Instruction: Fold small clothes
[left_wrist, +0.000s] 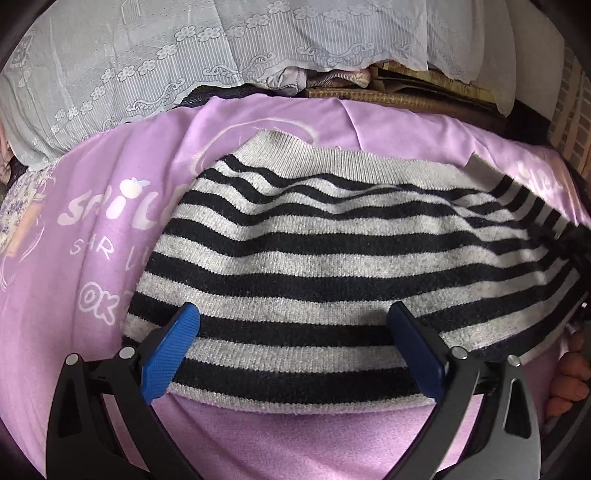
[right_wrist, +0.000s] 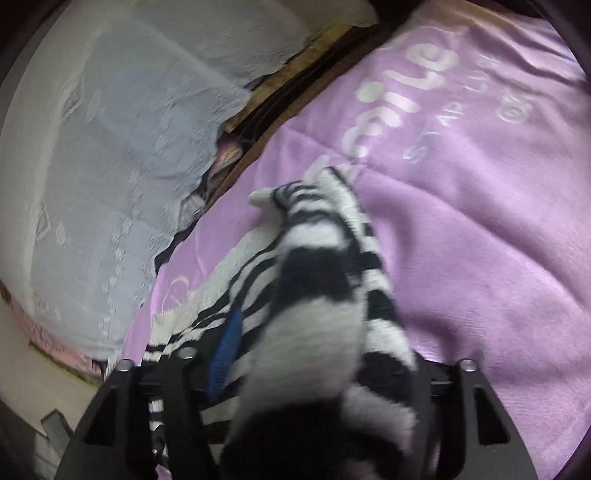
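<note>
Left tongs (left_wrist: 291, 343) over purple blanket (left_wrist: 110, 258)

Our left gripper (left_wrist: 291, 347) has two black plastic arms, each pierced by a long triangular cut-out and pinned with round silver screws near the top. Its fingers (left_wrist: 168, 350) wear bright blue pads, the left one ribbed across its face, the right one seen edge-on as a smooth dark-blue slab. Our right gripper (right_wrist: 295, 350) shares the same black frame, cut-outs and silver screw heads; only one blue pad (right_wrist: 226, 354) shows. Bare fingertips (left_wrist: 569, 376) of one hand (left_wrist: 567, 384) peep in at the left camera's right edge.
</note>
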